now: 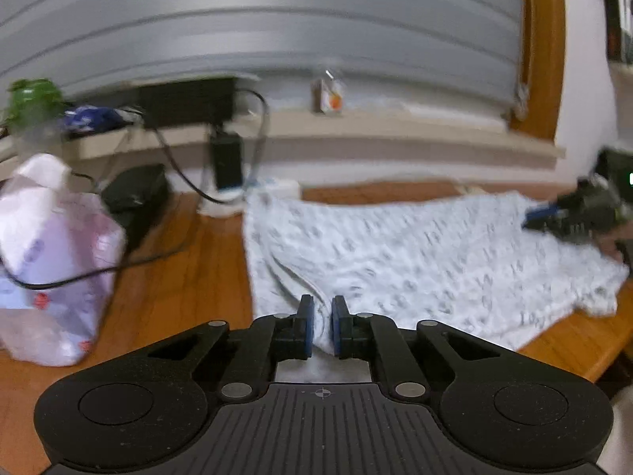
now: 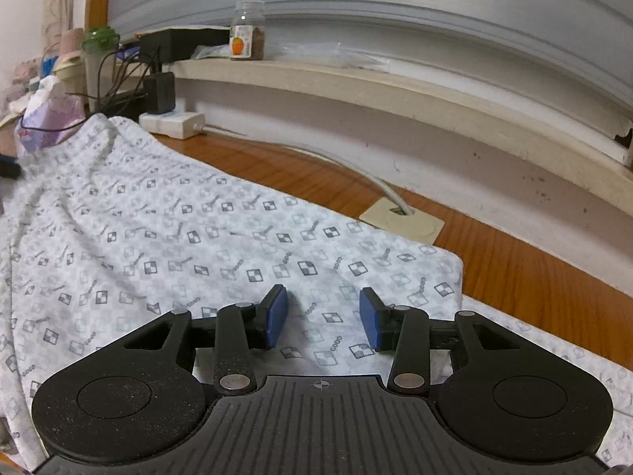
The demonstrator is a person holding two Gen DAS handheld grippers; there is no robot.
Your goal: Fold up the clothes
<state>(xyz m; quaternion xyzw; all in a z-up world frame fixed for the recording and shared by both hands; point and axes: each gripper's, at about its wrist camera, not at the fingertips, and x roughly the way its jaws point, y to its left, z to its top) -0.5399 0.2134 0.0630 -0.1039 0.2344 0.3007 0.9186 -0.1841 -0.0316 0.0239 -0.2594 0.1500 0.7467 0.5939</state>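
A white garment with a small grey checker print lies spread on the wooden table. My left gripper is shut on a fold of its near edge, with cloth pinched between the blue pads. In the right wrist view the same garment fills the lower left. My right gripper is open just above the cloth near its right corner, holding nothing. The right gripper also shows at the far right of the left wrist view, over the garment's far end.
A white plastic bag stands left of the garment. Black cables, a charger and a power strip sit at the table's back. A jar stands on the windowsill. A cable grommet plate lies beyond the cloth.
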